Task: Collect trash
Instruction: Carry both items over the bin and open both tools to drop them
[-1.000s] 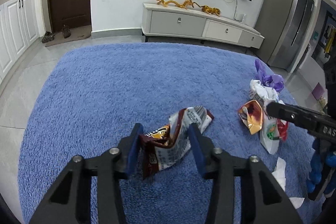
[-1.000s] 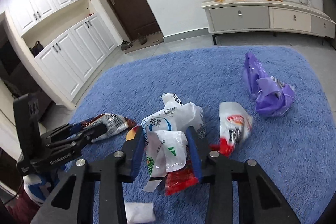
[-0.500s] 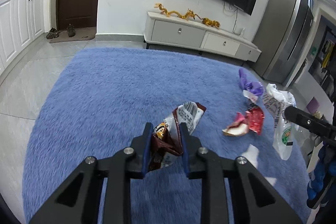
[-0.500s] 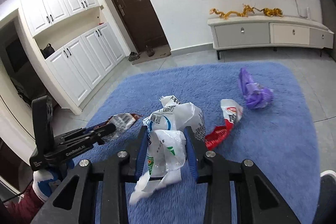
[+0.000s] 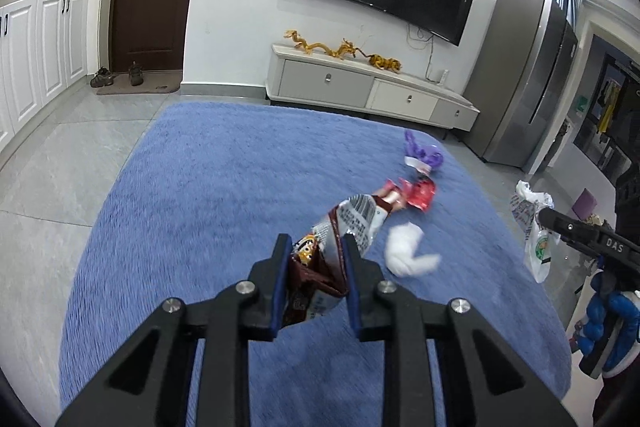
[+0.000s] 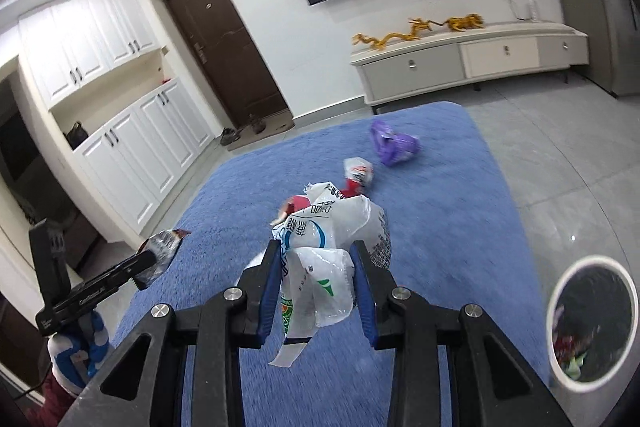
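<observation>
My left gripper is shut on a brown and silver snack wrapper and holds it above the blue rug. My right gripper is shut on a crumpled white plastic bag, also lifted off the rug. On the rug lie a white tissue wad, a red and white wrapper and a purple bag. The red and white wrapper and purple bag also show in the right wrist view. A white trash bin with trash inside stands at lower right.
A low TV cabinet stands against the far wall beyond the rug. White cupboards and a brown door are at the left. A grey fridge is at the right. Grey tile floor surrounds the rug.
Both grippers closed on their trash and lifted it well above the rug. The right gripper swung right, so the trash bin came into view.
</observation>
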A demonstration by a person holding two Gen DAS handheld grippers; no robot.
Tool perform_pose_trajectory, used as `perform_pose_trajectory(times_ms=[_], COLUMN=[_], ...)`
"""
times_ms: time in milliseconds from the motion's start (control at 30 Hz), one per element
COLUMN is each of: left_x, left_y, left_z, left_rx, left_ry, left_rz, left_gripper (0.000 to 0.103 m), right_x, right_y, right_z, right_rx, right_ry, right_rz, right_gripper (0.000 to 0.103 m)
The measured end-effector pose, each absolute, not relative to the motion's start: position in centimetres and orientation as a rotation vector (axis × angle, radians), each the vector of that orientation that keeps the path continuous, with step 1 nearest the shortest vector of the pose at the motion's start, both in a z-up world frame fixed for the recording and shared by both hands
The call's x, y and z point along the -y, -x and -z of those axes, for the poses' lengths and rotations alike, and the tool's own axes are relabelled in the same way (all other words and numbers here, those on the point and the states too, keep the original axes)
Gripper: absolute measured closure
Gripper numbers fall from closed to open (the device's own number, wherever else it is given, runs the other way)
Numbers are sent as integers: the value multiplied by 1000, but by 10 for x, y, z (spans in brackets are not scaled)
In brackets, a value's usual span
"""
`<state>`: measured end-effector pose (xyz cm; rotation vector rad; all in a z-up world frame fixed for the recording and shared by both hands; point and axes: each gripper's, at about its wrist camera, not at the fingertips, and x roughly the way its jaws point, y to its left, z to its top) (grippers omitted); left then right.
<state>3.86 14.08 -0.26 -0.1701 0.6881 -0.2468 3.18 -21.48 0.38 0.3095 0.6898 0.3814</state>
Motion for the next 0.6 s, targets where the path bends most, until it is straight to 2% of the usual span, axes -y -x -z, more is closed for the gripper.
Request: perform_pose_trajectory(times_ms=[300, 600], left_x=[-94, -3], left_y=[-9, -12], left_z=[-21, -31], left_rx=[-664, -690], left_ry=[154, 66], left_rz=[341, 487], left_gripper=[80, 80], right_x=[256, 309], right_y=[13, 42], right_z=[-17, -18], right_rx=[-619, -558], right_ry=[-346, -354], right_rz=[-324, -206], right_gripper=[71, 71])
